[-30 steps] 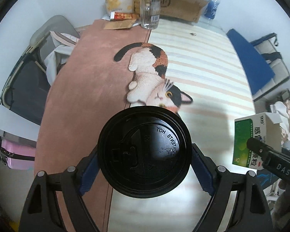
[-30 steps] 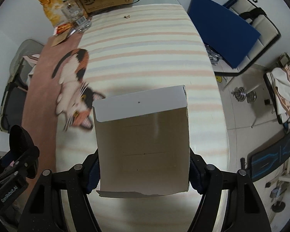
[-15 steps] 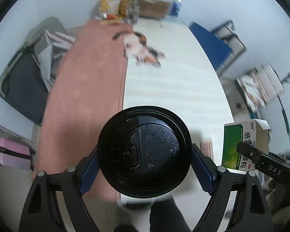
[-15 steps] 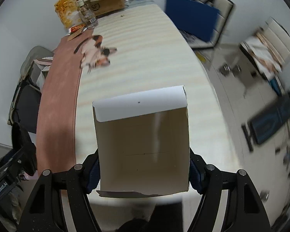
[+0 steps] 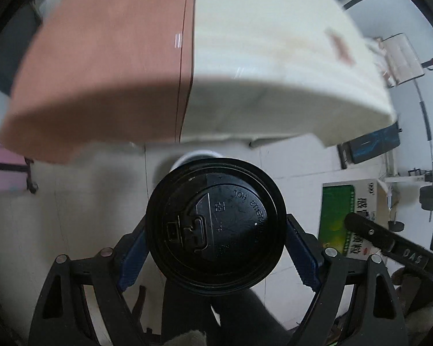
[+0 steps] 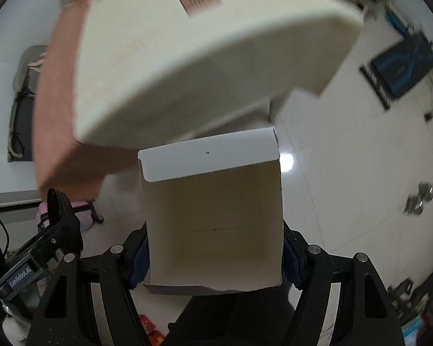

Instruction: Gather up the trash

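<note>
Left gripper [image 5: 215,239] clamped on lidded black cup [image 5: 215,225], right gripper [image 6: 213,248] on empty open carton [image 6: 212,216], both past the desk [image 5: 274,57] edge over floor; keep both squeezed, upright, until a bin shows.
</note>
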The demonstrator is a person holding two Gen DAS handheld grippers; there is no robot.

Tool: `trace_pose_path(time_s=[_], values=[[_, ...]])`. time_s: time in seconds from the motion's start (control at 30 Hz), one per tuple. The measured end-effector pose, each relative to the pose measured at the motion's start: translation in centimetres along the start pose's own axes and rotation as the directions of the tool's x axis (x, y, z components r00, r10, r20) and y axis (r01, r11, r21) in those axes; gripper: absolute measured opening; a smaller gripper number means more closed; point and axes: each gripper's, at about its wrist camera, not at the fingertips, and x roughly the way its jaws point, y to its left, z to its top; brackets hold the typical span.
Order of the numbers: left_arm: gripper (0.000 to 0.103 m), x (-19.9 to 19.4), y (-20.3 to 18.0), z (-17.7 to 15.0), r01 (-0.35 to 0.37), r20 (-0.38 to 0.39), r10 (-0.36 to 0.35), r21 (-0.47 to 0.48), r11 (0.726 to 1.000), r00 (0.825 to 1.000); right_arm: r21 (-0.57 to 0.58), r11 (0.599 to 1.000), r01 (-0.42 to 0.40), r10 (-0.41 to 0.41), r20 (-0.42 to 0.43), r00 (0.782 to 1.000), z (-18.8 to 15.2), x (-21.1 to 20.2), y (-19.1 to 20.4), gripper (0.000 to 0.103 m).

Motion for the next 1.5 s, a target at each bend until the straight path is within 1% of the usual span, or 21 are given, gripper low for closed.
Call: trace_pose_path(time_s=[0.13, 0.17, 0.23, 0.3, 0.37, 0.43, 0.47, 0.5, 0.57, 0.67, 0.73, 0.83, 0.93, 0.97, 1.07, 1.17, 1.27, 1.37, 1.4, 1.5], values=[[0.087, 8.0, 1.0, 0.7, -0.003, -0.046, 0.002, -0.029, 1.0, 0.999, 0.026, 1.0, -0.014, 0.015, -0.047, 0.999, 0.2, 8.3, -2.0, 0.075], [0.087, 9.6, 1.5, 0.8, -0.008, -0.054, 0.006, -0.042, 0.999, 0.999, 0.037, 0.999, -0.019, 0.021, -0.057, 0.998, 0.3, 11.0, -2.8, 0.075], [0.087, 14.4, 2.6, 1.3, -0.013, -0.073, 0.007, -0.077, 0.997, 0.997, 0.054, 0.998, -0.027, 0.031, -0.074, 0.997, 0.9, 14.8, -3.7, 0.075], [0.09, 18.8, 3.6, 1.6, -0.035, -0.096, 0.026, -0.094, 0.995, 0.995, 0.068, 0.997, -0.043, 0.049, -0.088, 0.995, 1.3, 19.2, -4.8, 0.075], [0.091, 22.0, 5.0, 0.7, -0.041, -0.115, 0.028, -0.11, 0.993, 0.993, 0.077, 0.995, -0.058, 0.065, -0.092, 0.994, 2.1, 23.0, -5.8, 0.075], [0.1, 25.1, 5.9, 0.7, -0.038, -0.124, 0.022, -0.122, 0.992, 0.992, 0.08, 0.994, -0.081, 0.089, -0.106, 0.99, 2.9, 26.1, -6.1, 0.076], [0.103, 26.2, 6.3, 0.6, -0.039, -0.123, 0.024, -0.126, 0.991, 0.992, 0.09, 0.99, -0.105, 0.114, -0.109, 0.987, 3.0, 27.6, -6.5, 0.079], [0.103, 27.5, 6.7, 0.6, -0.044, -0.124, 0.028, -0.131, 0.99, 0.992, 0.107, 0.985, -0.132, 0.144, -0.117, 0.983, 3.1, 29.4, -7.1, 0.08], [0.103, 29.6, 7.2, 0.2, -0.053, -0.135, 0.035, -0.137, 0.989, 0.99, 0.126, 0.979, -0.158, 0.174, -0.137, 0.975, 3.2, 32.4, -7.7, 0.082], [0.103, 30.6, 8.5, -1.0, -0.09, -0.14, 0.07, -0.14, 0.986, 0.988, 0.108, 0.986, -0.13, 0.144, -0.14, 0.98, 3.4, 34.7, -7.7, 0.101], [0.103, 29.8, 9.0, -1.5, -0.108, -0.136, 0.088, -0.147, 0.983, 0.987, 0.078, 0.99, -0.116, 0.125, -0.134, 0.983, 3.6, 35.3, -7.1, 0.101], [0.103, 28.5, 9.4, -2.3, -0.155, -0.123, 0.137, -0.148, 0.977, 0.983, 0.028, 0.997, -0.068, 0.071, -0.123, 0.99, 3.6, 34.8, -6.2, 0.101], [0.103, 26.5, 9.2, -3.0, -0.193, -0.105, 0.179, -0.149, 0.97, 0.978, -0.049, 0.999, 0.021, -0.025, -0.089, 0.996, 3.3, 32.9, -4.9, 0.101], [0.103, 26.1, 9.3, -3.2, -0.202, -0.099, 0.189, -0.15, 0.968, 0.977, -0.078, 0.995, 0.061, -0.067, -0.076, 0.995, 3.4, 32.1, -4.6, 0.101], [0.103, 22.8, 8.5, -4.1, -0.233, -0.071, 0.225, -0.154, 0.96, 0.972, -0.139, 0.98, 0.144, -0.152, -0.048, 0.987, 2.8, 29.2, -3.6, 0.101], [0.103, 20.0, 7.6, -5.2, -0.234, -0.061, 0.227, -0.161, 0.959, 0.972, -0.165, 0.971, 0.171, -0.18, -0.039, 0.983, 2.0, 25.9, -3.5, 0.101], [0.103, 16.1, 6.2, -6.2, -0.229, -0.045, 0.225, -0.164, 0.959, 0.973, -0.195, 0.965, 0.176, -0.185, -0.028, 0.982, 1.3, 22.2, -3.1, 0.101], [0.103, 12.0, 4.4, -7.1, -0.213, -0.031, 0.211, -0.152, 0.965, 0.977, -0.238, 0.956, 0.17, -0.178, -0.014, 0.984, 0.0, 17.1, -2.4, 0.102], [0.103, 9.9, 3.7, -7.6, -0.207, -0.025, 0.206, -0.149, 0.967, 0.978, -0.251, 0.953, 0.17, -0.178, -0.008, 0.984, -0.6, 15.0, -1.9, 0.102], [0.103, 5.3, 2.1, -8.5, -0.201, -0.003, 0.202, -0.126, 0.972, 0.979, -0.282, 0.945, 0.167, -0.171, 0.008, 0.985, -2.3, 8.9, -0.7, 0.102]])
